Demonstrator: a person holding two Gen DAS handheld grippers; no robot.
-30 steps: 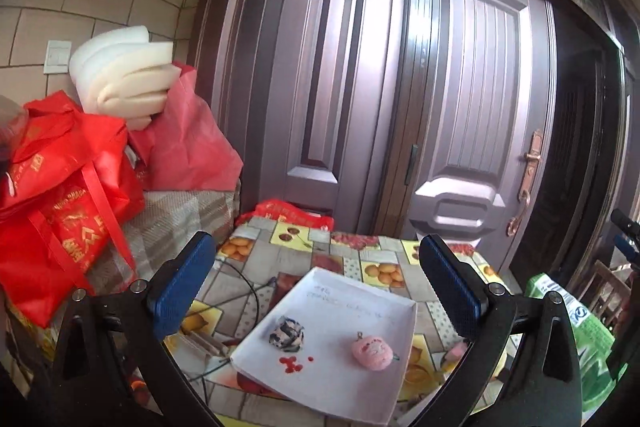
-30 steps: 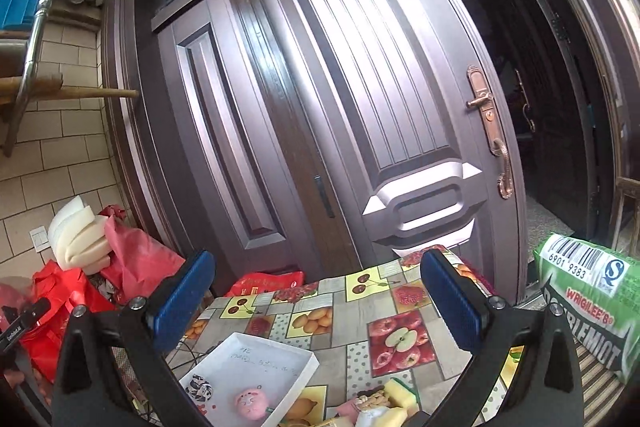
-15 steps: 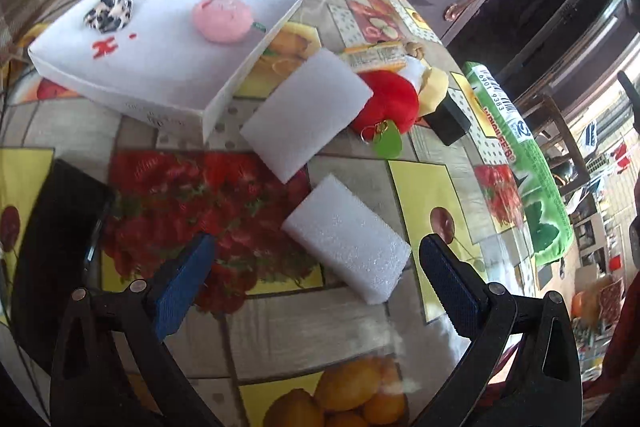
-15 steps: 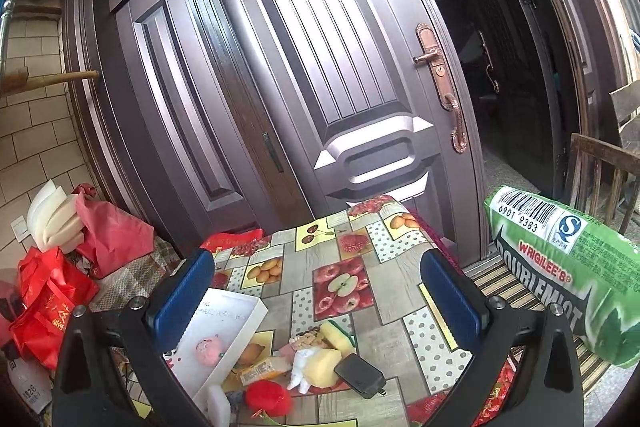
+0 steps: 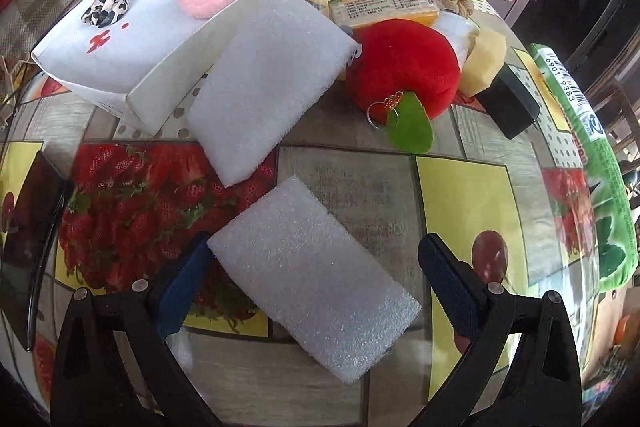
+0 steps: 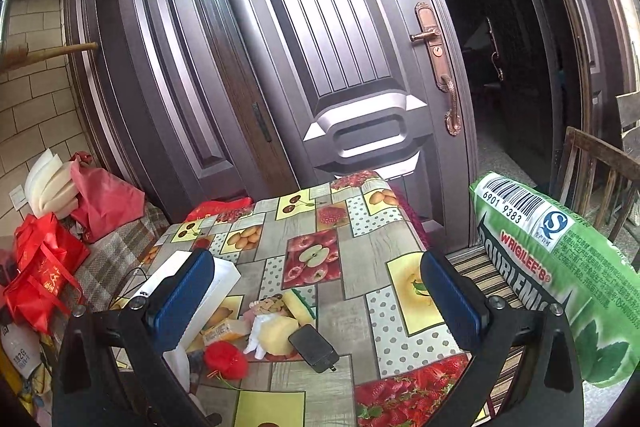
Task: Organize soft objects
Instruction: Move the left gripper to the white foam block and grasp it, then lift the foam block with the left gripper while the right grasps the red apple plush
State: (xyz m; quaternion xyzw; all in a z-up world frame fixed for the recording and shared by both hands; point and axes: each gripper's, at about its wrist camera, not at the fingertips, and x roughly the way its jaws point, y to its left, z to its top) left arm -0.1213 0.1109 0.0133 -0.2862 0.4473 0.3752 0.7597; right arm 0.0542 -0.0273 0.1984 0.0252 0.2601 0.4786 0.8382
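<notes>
Fruit-print tablecloth (image 5: 472, 195) covers the table before a dark door (image 6: 320, 67). Left gripper (image 5: 312, 269) hangs with jaws wide apart around a foam block (image 5: 312, 263) — not clamped. Right gripper (image 6: 316, 291) is spread too, holding nothing. Another foam (image 5: 268, 83) leans on a white box (image 5: 144, 99).

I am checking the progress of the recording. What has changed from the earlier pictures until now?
The left tongs tipped down from the door toward the table and came close to the near white foam block, which now lies between their open fingers, not yet gripped. The right tongs turned slightly rightward and lower, staying open and empty. The white box, the red plush and the second foam block stayed in place.
</notes>
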